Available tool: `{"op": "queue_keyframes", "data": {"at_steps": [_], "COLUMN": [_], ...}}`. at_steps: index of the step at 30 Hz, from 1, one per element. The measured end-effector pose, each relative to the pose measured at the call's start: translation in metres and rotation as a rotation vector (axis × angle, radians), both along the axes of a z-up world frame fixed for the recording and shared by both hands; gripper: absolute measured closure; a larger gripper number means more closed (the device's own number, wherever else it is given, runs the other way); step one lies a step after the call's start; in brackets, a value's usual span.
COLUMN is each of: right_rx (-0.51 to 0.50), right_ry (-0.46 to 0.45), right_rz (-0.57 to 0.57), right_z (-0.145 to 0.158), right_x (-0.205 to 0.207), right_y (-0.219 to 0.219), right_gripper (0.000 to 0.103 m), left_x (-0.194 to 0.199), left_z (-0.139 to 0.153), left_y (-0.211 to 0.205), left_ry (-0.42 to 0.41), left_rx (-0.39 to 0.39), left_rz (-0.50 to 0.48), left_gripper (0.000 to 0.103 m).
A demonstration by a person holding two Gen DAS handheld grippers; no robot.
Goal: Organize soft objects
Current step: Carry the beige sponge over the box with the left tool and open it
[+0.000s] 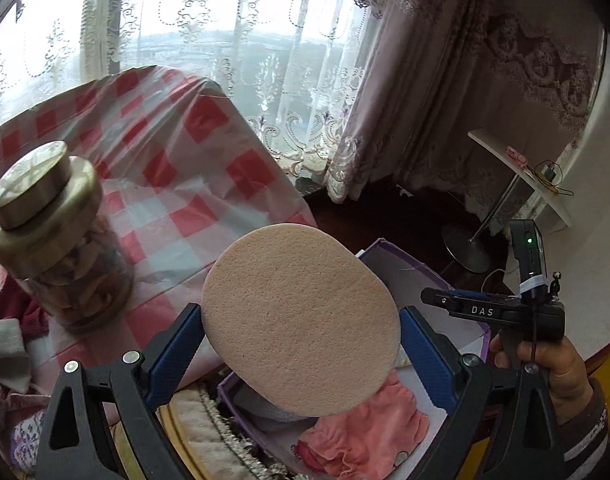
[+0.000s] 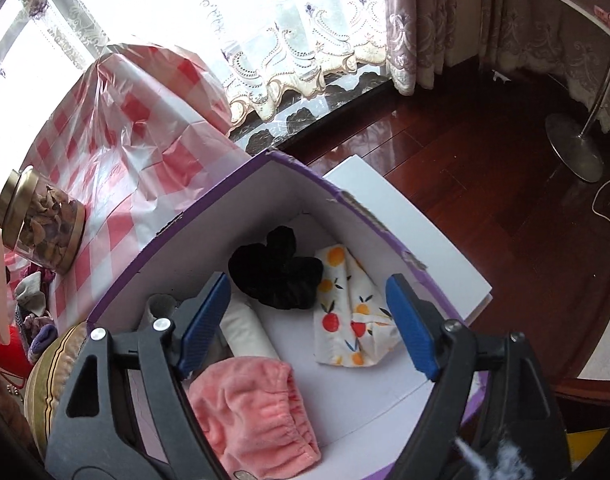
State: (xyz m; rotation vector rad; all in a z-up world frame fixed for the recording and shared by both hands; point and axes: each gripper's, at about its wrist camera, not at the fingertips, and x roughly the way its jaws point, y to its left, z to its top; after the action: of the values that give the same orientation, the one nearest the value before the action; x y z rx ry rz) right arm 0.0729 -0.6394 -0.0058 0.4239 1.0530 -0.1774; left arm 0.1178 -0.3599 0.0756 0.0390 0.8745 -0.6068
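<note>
My left gripper (image 1: 301, 320) is shut on a beige oval sponge (image 1: 297, 288), its blue pads pressing on the sponge's two edges above the purple box (image 1: 389, 254). A pink fluffy cloth (image 1: 369, 436) lies in the box below. In the right wrist view my right gripper (image 2: 307, 286) hangs open over the box (image 2: 265, 200), nothing between its pads. Inside lie a black velvet scrunchie (image 2: 277, 272), a fruit-print cloth (image 2: 345, 312), a white roll (image 2: 245, 332) and the pink cloth (image 2: 253, 408). A hand holds the right gripper (image 1: 437, 300) at the right of the left wrist view.
A glass jar with a gold lid (image 1: 53, 236) stands on the red-checked tablecloth (image 1: 193, 152) left of the box. Loose clothes (image 2: 33, 300) lie piled at the table's left end. A lamp stand (image 2: 573, 148) rests on the dark wood floor; lace curtains hang behind.
</note>
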Motion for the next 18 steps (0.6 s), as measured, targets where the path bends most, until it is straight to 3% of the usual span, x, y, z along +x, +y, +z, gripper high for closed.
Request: {"op": "queue_keyframes", "data": {"at_steps": [7, 9, 14, 18], "right_rx": [0.008, 0.014, 0.013, 0.022], "right_ry": [0.000, 0.010, 0.021, 0.032], "right_rz": [-0.048, -0.050, -0.017, -0.003], "right_z": [0.002, -0.001, -0.006, -0.010], "right_x": [-0.017, -0.016, -0.014, -0.013], "right_y": [-0.016, -0.017, -0.009, -0.001], "right_gripper": [0.019, 0.019, 0.019, 0.019], "left_x": [0.003, 0.010, 0.029, 0.033], "left_z": [-0.014, -0.025, -0.049, -0.048], "left_y": [-0.059, -0.074, -0.070, -0.048], "left_ry": [0.050, 0.082, 0.146, 0.182], "left_rx": [-0.011, 0.000, 0.020, -0.028], "left_rz": [-0.158, -0.209, -0.153, -0.117], "left_gripper": [0.005, 0.000, 0.000, 0.000]}}
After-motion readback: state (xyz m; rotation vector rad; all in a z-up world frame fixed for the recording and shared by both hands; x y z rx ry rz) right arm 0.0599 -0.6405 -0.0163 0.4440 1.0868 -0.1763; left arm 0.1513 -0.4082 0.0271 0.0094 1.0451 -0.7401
